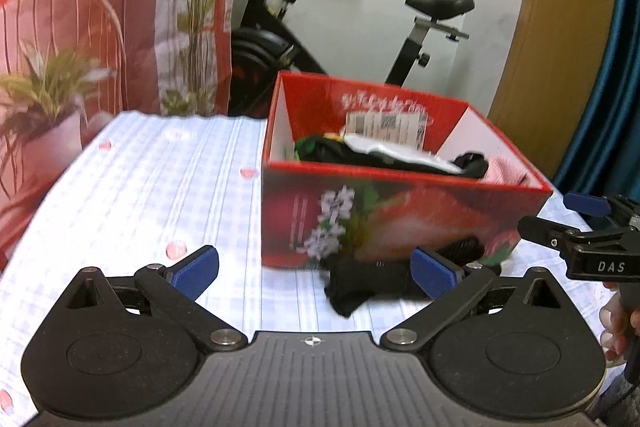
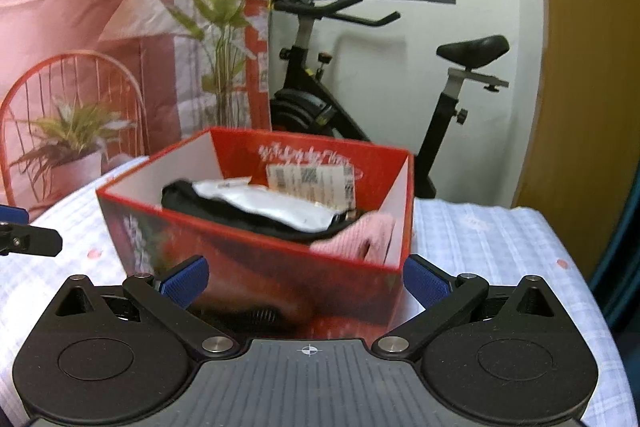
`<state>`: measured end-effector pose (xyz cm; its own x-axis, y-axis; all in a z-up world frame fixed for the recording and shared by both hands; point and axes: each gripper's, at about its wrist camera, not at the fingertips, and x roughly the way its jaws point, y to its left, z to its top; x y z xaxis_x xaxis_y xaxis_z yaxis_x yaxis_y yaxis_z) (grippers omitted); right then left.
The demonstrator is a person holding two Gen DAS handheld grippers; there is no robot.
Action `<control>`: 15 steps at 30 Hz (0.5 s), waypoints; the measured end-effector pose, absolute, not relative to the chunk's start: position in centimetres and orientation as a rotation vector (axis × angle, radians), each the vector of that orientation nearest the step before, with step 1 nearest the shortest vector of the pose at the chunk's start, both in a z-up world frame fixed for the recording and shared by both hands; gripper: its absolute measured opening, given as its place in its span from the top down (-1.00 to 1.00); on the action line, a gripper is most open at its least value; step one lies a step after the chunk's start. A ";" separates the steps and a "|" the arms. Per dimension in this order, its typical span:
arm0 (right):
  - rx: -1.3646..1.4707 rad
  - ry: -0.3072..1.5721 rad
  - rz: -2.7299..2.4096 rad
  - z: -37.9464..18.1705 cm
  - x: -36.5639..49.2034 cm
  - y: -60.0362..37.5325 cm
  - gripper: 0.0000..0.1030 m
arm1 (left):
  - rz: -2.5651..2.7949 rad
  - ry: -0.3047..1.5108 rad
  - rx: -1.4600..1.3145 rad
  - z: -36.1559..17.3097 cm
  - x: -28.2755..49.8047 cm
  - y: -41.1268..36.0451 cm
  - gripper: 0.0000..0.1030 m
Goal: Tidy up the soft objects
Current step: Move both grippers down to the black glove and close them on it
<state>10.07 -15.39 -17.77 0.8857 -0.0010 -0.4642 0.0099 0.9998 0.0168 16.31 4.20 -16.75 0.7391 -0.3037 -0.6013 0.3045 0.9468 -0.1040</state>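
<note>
Red box [image 1: 400, 223] already holds several garments; one black sock [image 1: 362, 285] waits just ahead of the wide-open left gripper [image 1: 316, 273]; right gripper [image 2: 306, 281] spread, empty.

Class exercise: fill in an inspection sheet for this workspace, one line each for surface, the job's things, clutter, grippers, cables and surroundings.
Surface: table under a pale checked cloth with small red spots.
Job's things: red box holding black, white and pink soft items; pink item at its near corner; black sock on the cloth in front of the box.
Clutter: nothing seen.
Grippers: left gripper open, near the sock; right gripper open, facing the box.
Cables: nothing seen.
Surroundings: exercise bike, printed backdrop, wooden panel.
</note>
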 end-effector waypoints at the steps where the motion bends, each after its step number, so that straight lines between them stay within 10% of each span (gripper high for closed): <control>1: 0.020 0.490 -0.004 -18.2 10.0 -15.3 -0.99 | -0.334 0.670 0.002 -17.1 16.4 4.1 -1.00; 15: 0.052 0.636 0.037 -24.0 11.5 -14.7 -0.81 | -0.381 0.779 -0.006 -21.6 18.1 2.7 -0.79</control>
<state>11.49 -14.70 -24.04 0.8039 0.0500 -0.5926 -0.0182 0.9981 0.0595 18.11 2.67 -21.58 0.6469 -0.3367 -0.6842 0.3326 0.9320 -0.1442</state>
